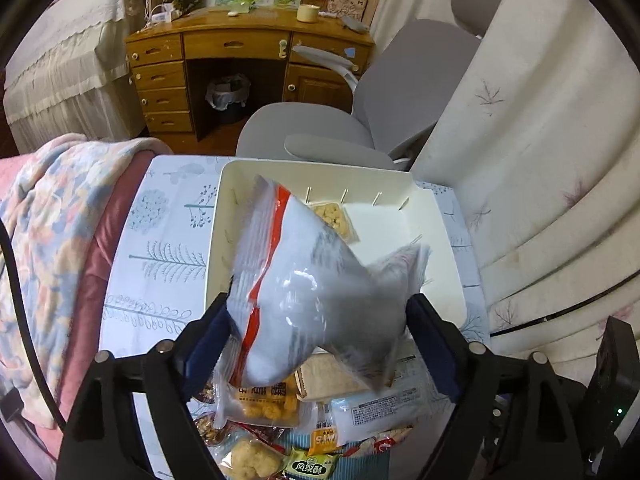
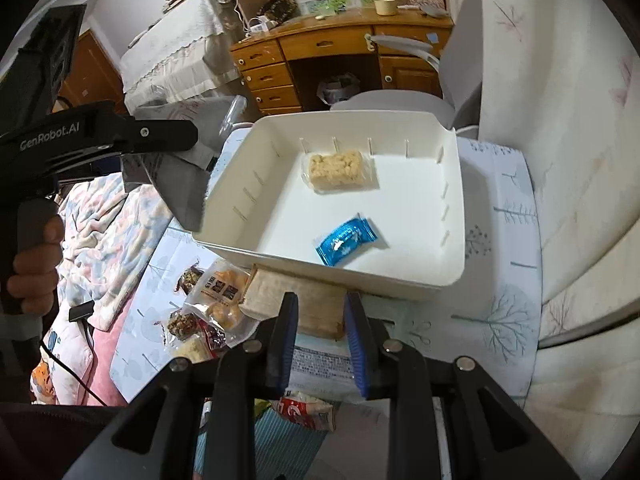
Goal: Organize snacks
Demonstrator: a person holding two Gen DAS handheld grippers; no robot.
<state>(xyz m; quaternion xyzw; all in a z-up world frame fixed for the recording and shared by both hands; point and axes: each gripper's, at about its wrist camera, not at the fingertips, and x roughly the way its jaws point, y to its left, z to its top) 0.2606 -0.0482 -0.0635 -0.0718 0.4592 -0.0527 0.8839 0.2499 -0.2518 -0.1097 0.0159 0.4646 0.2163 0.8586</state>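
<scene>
A white tray stands on the tree-print tablecloth. It holds a puffed-rice bar and a blue packet. My left gripper is spread wide above the tray's left rim. A grey bag with a red stripe sits blurred between its fingers, and the pads do not visibly press on it. My right gripper hovers in front of the tray over a brown packet, its jaws a narrow gap apart with nothing between them. Several snack packets lie in front of the tray.
A grey chair and a wooden desk stand behind the table. A floral blanket lies along the left side, and pale patterned cloth hangs on the right. A person's hand holds the left gripper's handle.
</scene>
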